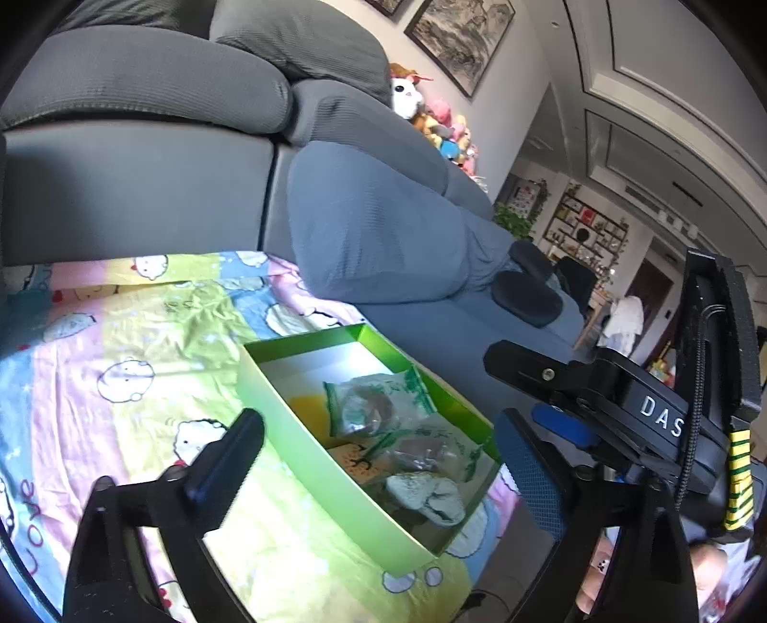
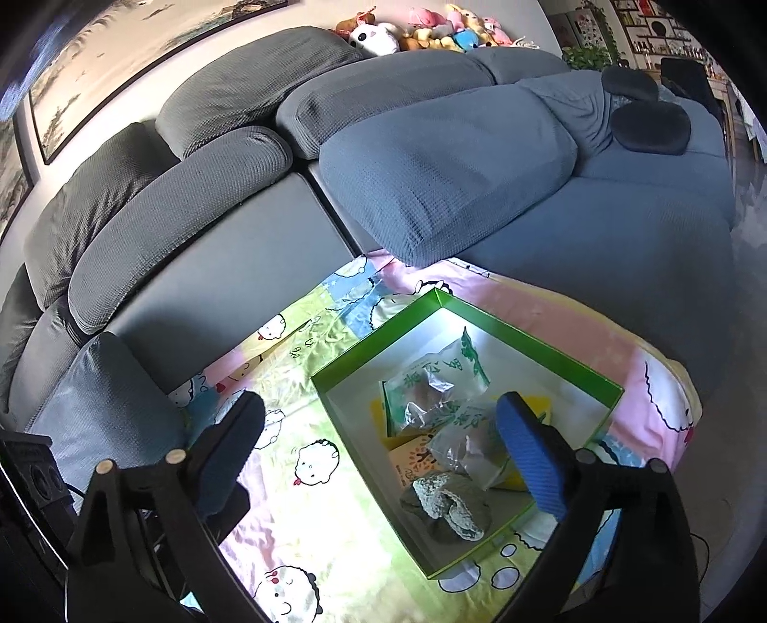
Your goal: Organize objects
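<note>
A green open box sits on a colourful cartoon cloth. Inside lie clear snack packets with green print, an orange packet and a folded grey cloth. My left gripper is open and empty, its jaws straddling the box from above. My right gripper is open and empty over the box; its body shows in the left wrist view.
A grey-blue sofa with loose cushions rises behind the cloth. Plush toys line its back. Framed pictures hang on the wall; shelves and plants stand far right.
</note>
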The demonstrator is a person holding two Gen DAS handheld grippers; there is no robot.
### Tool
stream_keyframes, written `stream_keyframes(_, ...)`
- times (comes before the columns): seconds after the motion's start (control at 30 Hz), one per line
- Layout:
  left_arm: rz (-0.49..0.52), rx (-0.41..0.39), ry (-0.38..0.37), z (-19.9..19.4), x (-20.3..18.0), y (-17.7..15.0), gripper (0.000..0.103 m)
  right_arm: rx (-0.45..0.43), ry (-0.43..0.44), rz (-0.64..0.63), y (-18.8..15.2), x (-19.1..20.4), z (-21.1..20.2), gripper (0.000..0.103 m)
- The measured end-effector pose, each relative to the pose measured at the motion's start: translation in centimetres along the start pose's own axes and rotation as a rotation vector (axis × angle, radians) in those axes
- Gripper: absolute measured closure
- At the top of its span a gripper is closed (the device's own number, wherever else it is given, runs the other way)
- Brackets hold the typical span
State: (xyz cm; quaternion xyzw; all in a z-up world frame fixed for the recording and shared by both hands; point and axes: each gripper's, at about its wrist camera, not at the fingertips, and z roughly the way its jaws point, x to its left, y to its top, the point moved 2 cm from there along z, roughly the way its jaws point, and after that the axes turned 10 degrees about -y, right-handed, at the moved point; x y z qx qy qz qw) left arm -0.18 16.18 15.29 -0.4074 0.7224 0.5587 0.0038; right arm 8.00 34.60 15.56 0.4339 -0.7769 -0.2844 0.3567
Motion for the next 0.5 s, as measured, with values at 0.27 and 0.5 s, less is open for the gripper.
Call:
stream_keyframes(0.27, 0.0, 0.0, -0.006, -0.09, 0.03, 0.02, 0.006, -0.002, -0.044, -0.001, -0.07, -0.08, -0.24, 0.004)
stream_keyframes(0.5, 0.006, -0.004, -0.004, -0.44, 0.03, -0.06, 0.006, -0.008, -0.071, 0.004, -0.02, -0.2, -0.33, 0.004)
